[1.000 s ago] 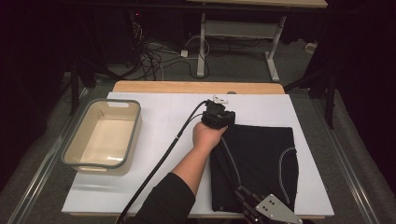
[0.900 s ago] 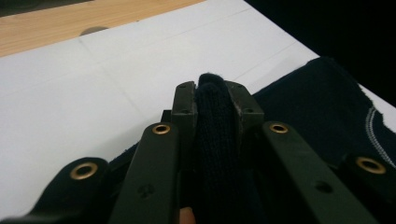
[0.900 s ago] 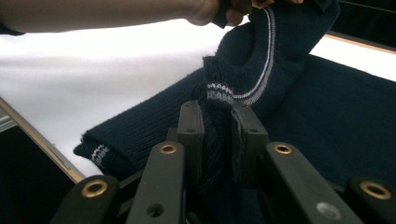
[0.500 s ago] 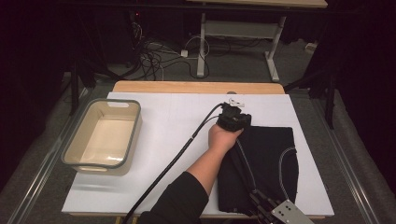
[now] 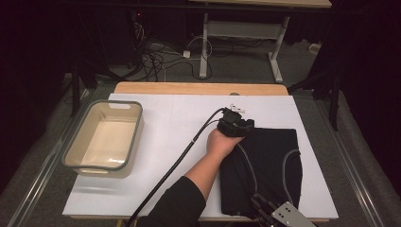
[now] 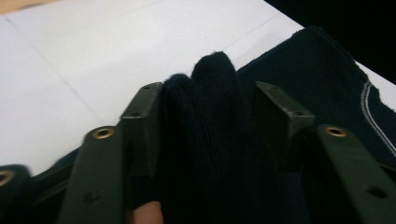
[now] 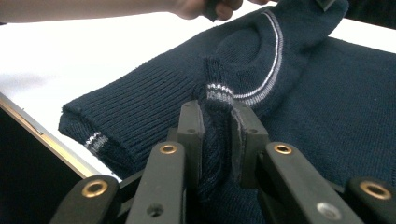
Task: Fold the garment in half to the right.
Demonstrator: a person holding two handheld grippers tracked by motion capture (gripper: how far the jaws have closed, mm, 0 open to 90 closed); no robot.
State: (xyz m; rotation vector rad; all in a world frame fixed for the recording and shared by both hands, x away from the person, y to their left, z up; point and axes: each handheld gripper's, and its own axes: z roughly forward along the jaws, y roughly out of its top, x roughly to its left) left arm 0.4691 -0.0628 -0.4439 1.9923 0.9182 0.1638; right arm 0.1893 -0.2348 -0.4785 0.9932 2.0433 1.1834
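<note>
Both the left gripper (image 5: 235,124) and right gripper (image 7: 217,135) pinch folds of the unlabelled navy sweater (image 5: 274,161).

The high view is dim around its edges: the floor and the upper corners sink into near black, while the white rectangular table top (image 5: 161,127) at centre is evenly lit from above, without glare. The beige plastic tub with grey rim (image 5: 75,142) casts a soft shadow at lower left. In the left gripper view the near black jaws are blurred and the dark navy knitted sweater (image 6: 210,116) loses its detail. The right gripper view is sharper, the knit ribs crisp, the lower left black.
</note>
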